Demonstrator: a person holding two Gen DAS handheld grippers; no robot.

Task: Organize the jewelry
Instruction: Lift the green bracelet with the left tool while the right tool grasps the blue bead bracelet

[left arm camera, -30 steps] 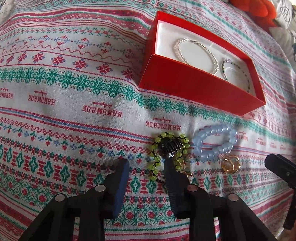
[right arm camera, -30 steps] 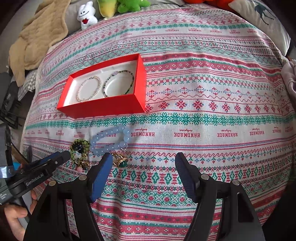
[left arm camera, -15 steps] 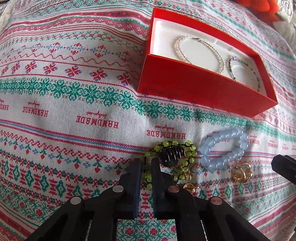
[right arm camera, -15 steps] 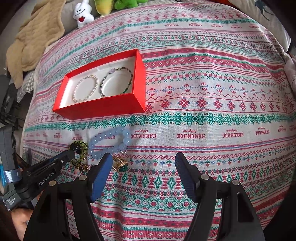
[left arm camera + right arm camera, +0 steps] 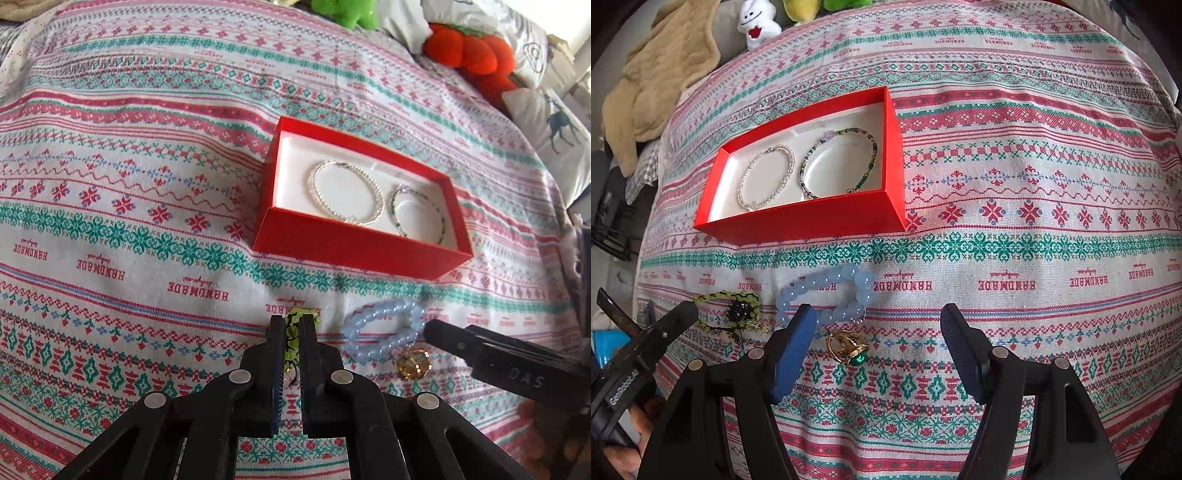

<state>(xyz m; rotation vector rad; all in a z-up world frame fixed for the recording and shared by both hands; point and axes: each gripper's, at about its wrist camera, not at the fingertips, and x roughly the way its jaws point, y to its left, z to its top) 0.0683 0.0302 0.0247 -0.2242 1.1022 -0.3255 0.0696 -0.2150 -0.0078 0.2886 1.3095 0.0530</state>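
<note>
Left fingers (image 5: 276,334) pinch the green bracelet (image 5: 293,332), right gripper (image 5: 877,334) gapes over the ring (image 5: 849,349), and the cloth (image 5: 110,184) reads "HANDMADE"

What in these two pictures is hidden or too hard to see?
- Left wrist view: the left gripper covers most of the green bead bracelet.
- Left wrist view: gold ring blurred, stone unseen.
- Right wrist view: the right gripper's finger hides part of the blue bead bracelet.
</note>
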